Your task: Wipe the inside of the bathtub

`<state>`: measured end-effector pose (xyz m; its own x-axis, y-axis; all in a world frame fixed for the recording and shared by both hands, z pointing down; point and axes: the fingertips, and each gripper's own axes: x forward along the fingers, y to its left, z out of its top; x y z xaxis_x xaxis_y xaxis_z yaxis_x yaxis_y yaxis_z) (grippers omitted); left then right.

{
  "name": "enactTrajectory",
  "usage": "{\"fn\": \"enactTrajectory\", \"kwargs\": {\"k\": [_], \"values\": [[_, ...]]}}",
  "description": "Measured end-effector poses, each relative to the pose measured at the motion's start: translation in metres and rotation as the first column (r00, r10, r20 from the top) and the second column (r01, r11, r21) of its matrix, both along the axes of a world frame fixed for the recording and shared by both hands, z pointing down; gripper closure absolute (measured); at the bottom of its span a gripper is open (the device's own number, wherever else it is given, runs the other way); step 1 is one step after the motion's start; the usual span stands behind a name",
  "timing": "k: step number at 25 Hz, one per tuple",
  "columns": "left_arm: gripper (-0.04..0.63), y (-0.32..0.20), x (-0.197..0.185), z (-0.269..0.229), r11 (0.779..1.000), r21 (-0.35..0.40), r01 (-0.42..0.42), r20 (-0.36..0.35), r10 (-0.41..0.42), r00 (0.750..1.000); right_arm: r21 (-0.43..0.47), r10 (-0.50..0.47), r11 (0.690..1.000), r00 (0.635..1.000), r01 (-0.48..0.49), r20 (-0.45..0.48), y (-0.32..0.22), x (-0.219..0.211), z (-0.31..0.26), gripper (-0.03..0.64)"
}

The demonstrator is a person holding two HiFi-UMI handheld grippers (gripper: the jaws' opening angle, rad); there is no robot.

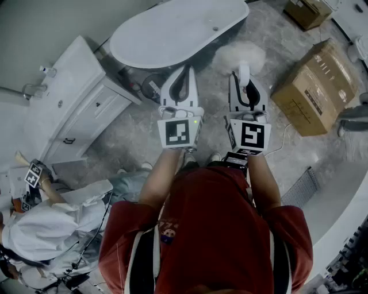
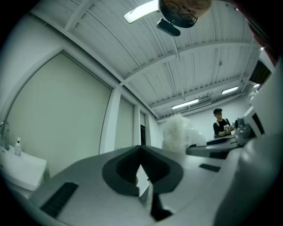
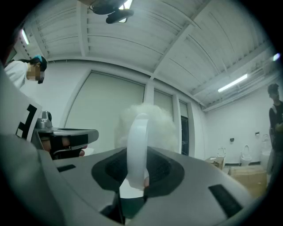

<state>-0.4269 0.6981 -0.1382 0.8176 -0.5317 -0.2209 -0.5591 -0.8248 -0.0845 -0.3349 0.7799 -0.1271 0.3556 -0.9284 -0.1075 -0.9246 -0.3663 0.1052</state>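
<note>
The white freestanding bathtub [image 1: 172, 28] stands on the floor ahead of both grippers, which are held up side by side short of it. My right gripper [image 1: 245, 77] is shut on the white handle [image 3: 136, 150] of a fluffy white duster [image 1: 238, 56], whose head sits just past the jaw tips beside the tub's right end. In the right gripper view the duster [image 3: 152, 119] puffs out behind the handle. My left gripper [image 1: 185, 70] is shut, with nothing between its fingers. The duster [image 2: 177, 132] also shows in the left gripper view.
A white vanity cabinet [image 1: 75, 103] stands left of the tub. Cardboard boxes [image 1: 316, 86] lie at the right, another box [image 1: 307, 11] at the top right. A person in white [image 1: 52, 224] crouches at lower left. A floor grate [image 1: 302, 186] is at the right.
</note>
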Motion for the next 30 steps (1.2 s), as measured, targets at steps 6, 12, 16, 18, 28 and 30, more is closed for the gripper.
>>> {"fn": "enactTrajectory", "kwargs": {"k": [6, 12, 16, 18, 28, 30], "values": [[0.580, -0.003, 0.009, -0.002, 0.999, -0.010, -0.031, 0.002, 0.031, 1.000, -0.009, 0.018, 1.000, 1.000, -0.018, 0.019, -0.005, 0.004, -0.003, 0.520], [0.580, 0.024, 0.033, -0.009, 0.999, -0.030, -0.038, -0.024, 0.038, 0.999, 0.010, 0.028, 1.000, 0.999, -0.029, 0.045, 0.017, 0.028, 0.004, 0.522], [0.580, 0.043, 0.052, -0.003, 0.999, -0.026, -0.035, -0.021, 0.034, 0.999, 0.039, 0.022, 0.999, 0.991, -0.028, 0.135, 0.037, 0.052, 0.016, 0.520], [0.580, 0.049, 0.060, 0.001, 0.999, -0.026, -0.032, -0.010, 0.031, 0.999, 0.042, 0.025, 0.999, 0.986, -0.032, 0.167, 0.043, 0.063, 0.021, 0.520], [0.580, 0.049, 0.092, 0.015, 1.000, -0.027, 0.015, 0.024, -0.015, 1.000, 0.017, 0.020, 1.000, 0.994, -0.022, 0.109, 0.041, 0.094, 0.032, 0.522], [0.580, 0.042, 0.100, 0.017, 0.999, -0.029, 0.017, 0.025, -0.017, 1.000, 0.015, 0.016, 1.000, 0.994, -0.018, 0.111, 0.035, 0.102, 0.034, 0.522]]}}
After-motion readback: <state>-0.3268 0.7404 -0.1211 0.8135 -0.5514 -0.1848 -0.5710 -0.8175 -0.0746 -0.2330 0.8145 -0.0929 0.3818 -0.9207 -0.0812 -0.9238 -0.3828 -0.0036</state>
